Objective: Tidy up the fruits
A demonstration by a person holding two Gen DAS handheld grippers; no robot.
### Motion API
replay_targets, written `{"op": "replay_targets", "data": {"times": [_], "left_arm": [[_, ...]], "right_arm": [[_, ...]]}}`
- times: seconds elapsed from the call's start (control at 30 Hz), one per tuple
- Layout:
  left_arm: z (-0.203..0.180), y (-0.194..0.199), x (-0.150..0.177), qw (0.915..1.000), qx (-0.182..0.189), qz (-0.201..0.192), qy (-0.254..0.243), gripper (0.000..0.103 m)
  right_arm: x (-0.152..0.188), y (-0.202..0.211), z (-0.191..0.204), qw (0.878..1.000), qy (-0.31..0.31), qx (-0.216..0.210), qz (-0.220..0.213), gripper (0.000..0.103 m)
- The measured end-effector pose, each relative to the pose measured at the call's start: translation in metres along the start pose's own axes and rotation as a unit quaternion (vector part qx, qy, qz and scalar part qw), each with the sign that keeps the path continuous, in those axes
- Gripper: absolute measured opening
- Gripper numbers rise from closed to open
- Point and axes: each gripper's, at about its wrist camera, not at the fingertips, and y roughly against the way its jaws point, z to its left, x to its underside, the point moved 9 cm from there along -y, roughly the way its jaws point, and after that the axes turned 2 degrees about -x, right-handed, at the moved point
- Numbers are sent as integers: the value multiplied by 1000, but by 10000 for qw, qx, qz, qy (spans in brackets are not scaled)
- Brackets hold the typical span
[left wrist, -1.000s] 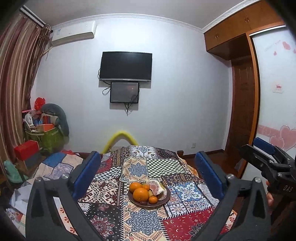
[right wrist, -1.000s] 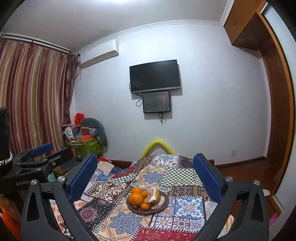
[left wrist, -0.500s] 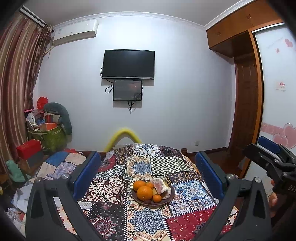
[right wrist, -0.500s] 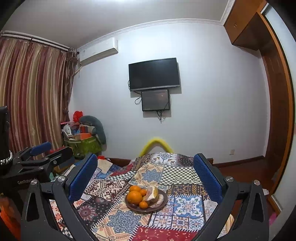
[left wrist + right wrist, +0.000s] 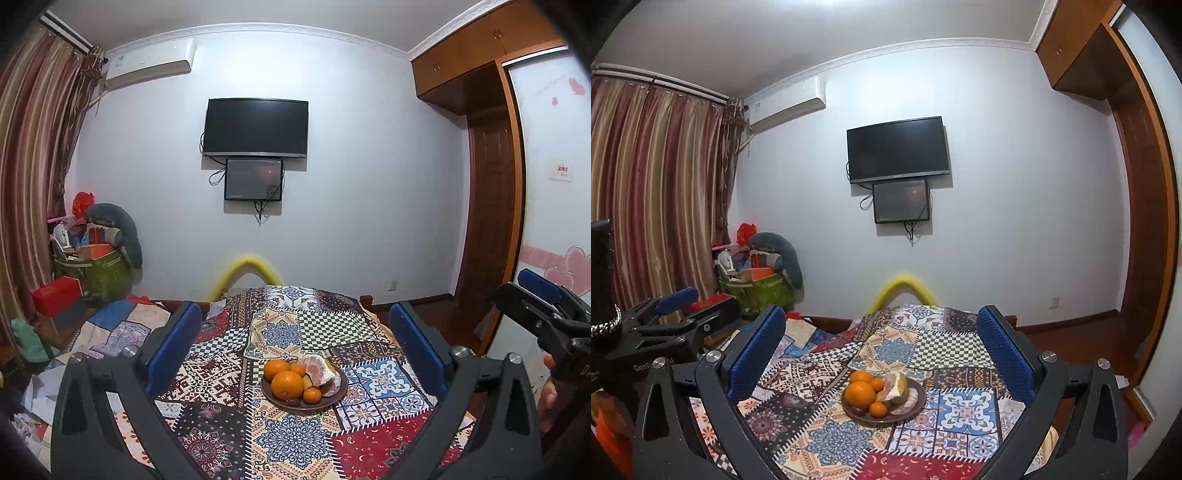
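Note:
A brown plate sits on a table with a patchwork cloth. It holds several oranges and a peeled pomelo piece. The plate, oranges and pomelo also show in the right wrist view. My left gripper is open and empty, held above and short of the plate. My right gripper is open and empty, likewise short of the plate. The right gripper appears at the right edge of the left wrist view; the left gripper appears at the left of the right wrist view.
A yellow chair back rises behind the table. A cluttered green bin and a red box stand at the left by striped curtains. A wall TV hangs ahead. A wooden door is at the right.
Both views have shifted slightly, with the plate sitting a little lower and more central between the fingers. Both grippers stay open and empty.

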Motion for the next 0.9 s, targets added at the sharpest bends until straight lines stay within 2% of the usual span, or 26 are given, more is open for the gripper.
{"op": "replay_targets", "data": {"times": [0.9], "left_arm": [[-5, 2, 1, 9999, 73, -1, -96, 103]], "right_arm": [[-2, -2, -1, 9999, 27, 95, -17, 103]]}}
